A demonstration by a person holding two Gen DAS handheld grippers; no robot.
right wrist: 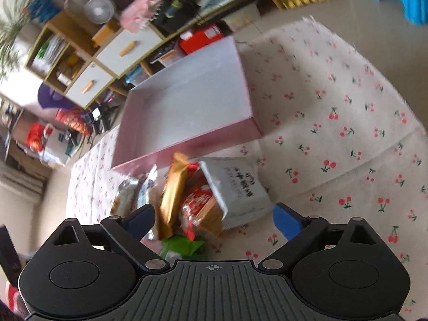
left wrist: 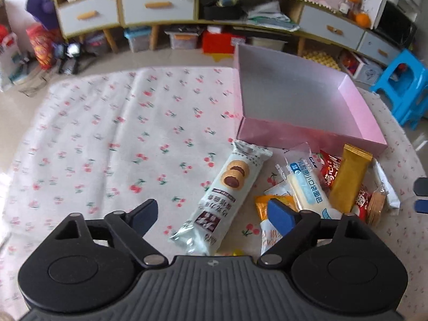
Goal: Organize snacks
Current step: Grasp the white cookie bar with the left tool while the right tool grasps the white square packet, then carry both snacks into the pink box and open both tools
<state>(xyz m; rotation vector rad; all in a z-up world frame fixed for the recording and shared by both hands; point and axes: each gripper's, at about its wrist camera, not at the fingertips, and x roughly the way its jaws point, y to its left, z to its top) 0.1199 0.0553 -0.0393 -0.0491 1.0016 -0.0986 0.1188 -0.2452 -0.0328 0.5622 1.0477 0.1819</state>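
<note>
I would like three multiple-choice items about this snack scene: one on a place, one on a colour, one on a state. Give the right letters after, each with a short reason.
1. Where do the snack packets lie relative to the box?
A. inside it
B. on the cloth just outside its near wall
C. on the floor

2. What colour is the outside of the box?
A. pink
B. green
C. black

3. What is the state of the left hand-held gripper?
A. shut on a packet
B. open, holding nothing
C. out of view

Answers:
1 B: the snack packets lie on the cherry-print cloth in front of the box, whose inside is bare.
2 A: its outer walls are pink.
3 B: the left hand-held gripper has its fingers apart over the biscuit packet, pressing nothing.
</note>
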